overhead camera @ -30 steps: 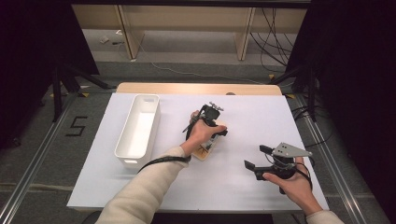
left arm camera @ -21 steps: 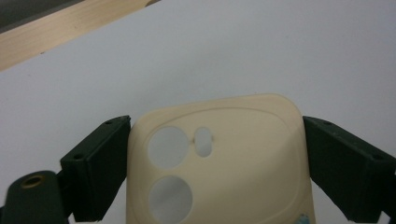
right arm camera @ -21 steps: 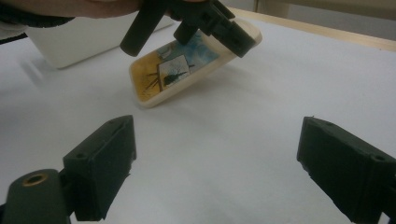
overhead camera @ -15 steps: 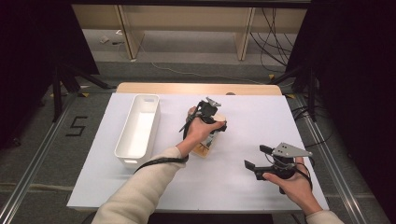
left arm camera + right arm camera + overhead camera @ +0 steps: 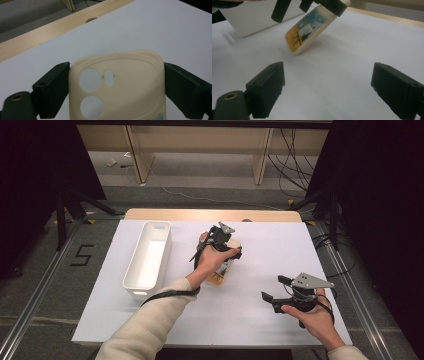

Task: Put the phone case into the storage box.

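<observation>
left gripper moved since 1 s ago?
Yes. In the high view the left gripper, shut on the phone case, has gone up the picture toward the table's far wooden edge, judged against the white bin.

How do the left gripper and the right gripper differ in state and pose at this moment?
The left gripper is shut on the phone case, tilting it up off the white table; the right gripper is open and holds nothing. The left is beside the white bin; the right nearer the person. Both have black jaws.

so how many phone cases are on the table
1: a cream phone case with printed artwork, gripped by the left gripper mid-table, tilted, just right of the white bin. Others could be hidden inside the bin.
</observation>
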Demonstrator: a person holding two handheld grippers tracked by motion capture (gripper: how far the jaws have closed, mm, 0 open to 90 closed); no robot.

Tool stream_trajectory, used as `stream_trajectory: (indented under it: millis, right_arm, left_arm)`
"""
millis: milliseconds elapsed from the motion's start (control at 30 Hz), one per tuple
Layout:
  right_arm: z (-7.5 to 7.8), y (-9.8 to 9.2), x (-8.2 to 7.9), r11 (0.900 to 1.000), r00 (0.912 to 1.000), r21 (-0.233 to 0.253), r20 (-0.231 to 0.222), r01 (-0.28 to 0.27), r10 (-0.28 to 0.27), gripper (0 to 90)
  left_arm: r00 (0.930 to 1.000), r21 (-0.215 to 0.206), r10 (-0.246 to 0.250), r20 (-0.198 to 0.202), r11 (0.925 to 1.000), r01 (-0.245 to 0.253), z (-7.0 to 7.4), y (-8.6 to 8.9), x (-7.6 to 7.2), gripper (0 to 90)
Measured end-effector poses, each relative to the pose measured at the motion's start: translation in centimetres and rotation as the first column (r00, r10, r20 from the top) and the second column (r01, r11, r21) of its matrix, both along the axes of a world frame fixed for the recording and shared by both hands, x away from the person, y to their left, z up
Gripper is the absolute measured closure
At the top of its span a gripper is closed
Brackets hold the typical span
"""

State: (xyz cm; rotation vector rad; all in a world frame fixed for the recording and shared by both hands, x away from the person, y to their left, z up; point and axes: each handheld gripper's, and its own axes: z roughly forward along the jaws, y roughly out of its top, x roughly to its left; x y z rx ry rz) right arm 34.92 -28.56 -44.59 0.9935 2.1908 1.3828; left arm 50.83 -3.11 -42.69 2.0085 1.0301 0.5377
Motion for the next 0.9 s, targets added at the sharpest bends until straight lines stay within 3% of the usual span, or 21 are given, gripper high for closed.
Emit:
stream_trajectory:
  millis: [433,900]
  right_arm:
    - [0.0,0.0,0.0,1.0,1.0,0.0,0.0,0.0,0.0,12.6]
    - [0.0,0.0,0.0,1.0,1.0,-0.001,0.003,0.002,-0.002,12.6]
  left_arm:
    - [0.9985,-0.021,0.02,0.052,0.9996,-0.018,1.2,0.7,-0.2,11.2]
    - [0.996,-0.031,0.035,0.082,0.999,-0.033,2.5,1.5,-0.4,11.3]
